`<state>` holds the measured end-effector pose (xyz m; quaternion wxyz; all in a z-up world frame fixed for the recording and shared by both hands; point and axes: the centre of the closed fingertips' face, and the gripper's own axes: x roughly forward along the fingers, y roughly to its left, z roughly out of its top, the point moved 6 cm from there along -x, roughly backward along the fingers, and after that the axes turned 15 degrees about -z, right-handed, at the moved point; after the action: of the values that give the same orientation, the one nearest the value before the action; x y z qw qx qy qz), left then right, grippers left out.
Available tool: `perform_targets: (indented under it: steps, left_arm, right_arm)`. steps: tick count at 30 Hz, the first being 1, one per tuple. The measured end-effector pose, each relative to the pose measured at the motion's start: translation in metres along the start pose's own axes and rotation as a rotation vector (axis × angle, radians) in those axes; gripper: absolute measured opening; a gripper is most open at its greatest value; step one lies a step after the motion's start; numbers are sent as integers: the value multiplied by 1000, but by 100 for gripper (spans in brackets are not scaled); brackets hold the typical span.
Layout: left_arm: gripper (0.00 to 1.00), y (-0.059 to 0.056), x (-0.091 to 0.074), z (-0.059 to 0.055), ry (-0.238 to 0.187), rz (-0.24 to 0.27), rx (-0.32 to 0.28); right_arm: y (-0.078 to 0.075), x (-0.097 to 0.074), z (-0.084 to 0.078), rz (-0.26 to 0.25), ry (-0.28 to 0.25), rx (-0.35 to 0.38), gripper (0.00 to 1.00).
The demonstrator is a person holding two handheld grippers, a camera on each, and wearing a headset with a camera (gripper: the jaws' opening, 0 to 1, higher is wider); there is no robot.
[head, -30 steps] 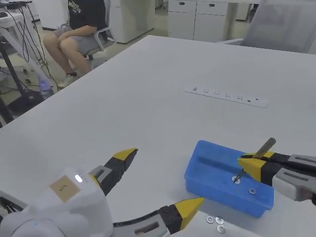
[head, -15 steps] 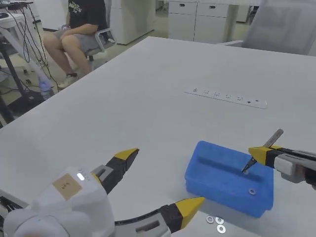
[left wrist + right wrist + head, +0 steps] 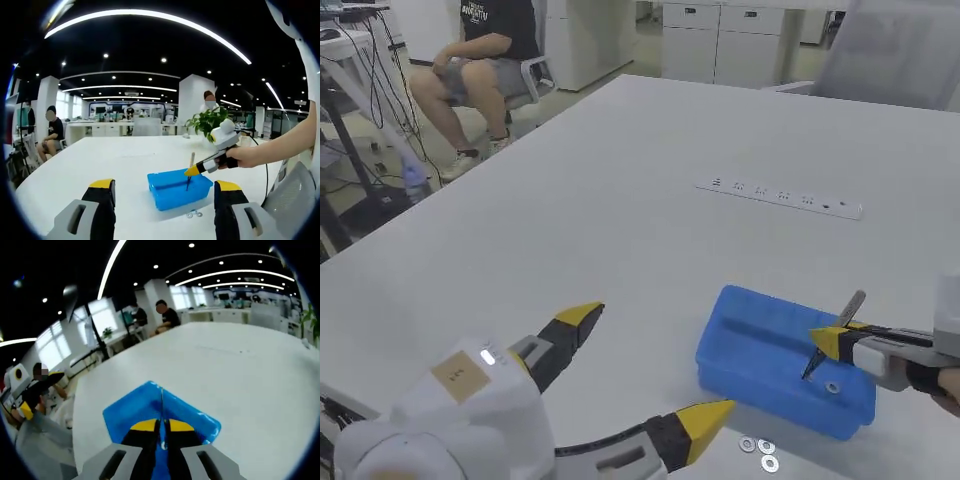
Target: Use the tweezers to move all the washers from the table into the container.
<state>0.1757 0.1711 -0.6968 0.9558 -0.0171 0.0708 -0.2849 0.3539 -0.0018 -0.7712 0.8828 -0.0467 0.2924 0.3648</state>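
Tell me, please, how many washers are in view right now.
4. Three washers lie clustered on the table just by the blue container; one more lies inside it, beside the tweezers. Others may be hidden under the right gripper.

A power strip (image 3: 778, 196) lies flat; a person (image 3: 485, 50) sits beyond.

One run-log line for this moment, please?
right tongs: shut on tweezers, tip in blue container | left tongs: open | loose washers: three on table

open office: white desks (image 3: 125, 127), ceiling downlights (image 3: 163, 60).
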Motion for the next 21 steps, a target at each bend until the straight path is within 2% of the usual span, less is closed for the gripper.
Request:
perform_targets:
  steps: [5,8,9,12,14,17,21]
  left_arm:
    - [82,0,0,-1,7,-3,1]
    - [82,0,0,-1,9,-4,0]
    - [82,0,0,-1,8,-5,0]
    - [82,-1,1,-1,10,-8,-3]
    - [82,-1,1,-1,10,-10,-3]
    - [81,-1,1,-2,13,-12,-3]
    - [81,-2,1,-1,9,-21,-5]
  right_arm:
    - [2,-2,-3,4,-13,-63,3]
    - [9,-9,0,0,-42,-90,4]
    - [13,-16,4,-5,-73,-100,3]
    - [25,-31,16,38,-140,-80,3]
    - [37,-42,18,57,-158,-92,3]
    - [55,-54,15,101,-166,-89,3]
    - [75,-62,0,154,-139,-64,3]
